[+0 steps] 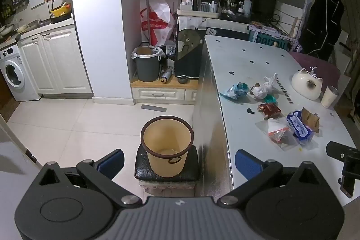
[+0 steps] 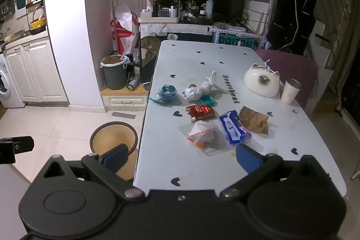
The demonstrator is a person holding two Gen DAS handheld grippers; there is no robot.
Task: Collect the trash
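Several pieces of trash lie on the white table (image 2: pixel 180 60): a blue crumpled wrapper (image 2: pixel 164 92), a white plastic bag (image 2: pixel 200 87), a red packet (image 2: pixel 201 111), a clear bag with orange bits (image 2: pixel 201 132), a blue tissue pack (image 2: pixel 234 127) and brown paper (image 2: pixel 254 119). A beige bin (image 1: pixel 166 145) with a brown rim stands on a black stool (image 1: pixel 166 172) left of the table. My left gripper (image 1: pixel 180 162) hangs open above the bin. My right gripper (image 2: pixel 182 158) is open over the table's near edge, short of the trash. Neither holds anything.
A white cat-shaped dish (image 2: pixel 262 81) and a cup (image 2: pixel 290 91) sit at the table's right. A grey lined bin (image 1: pixel 147 64) stands in the alcove behind. Kitchen cabinets (image 1: pixel 54 62) and a washing machine (image 1: pixel 13 75) are at the left across tiled floor (image 1: pixel 67 123).
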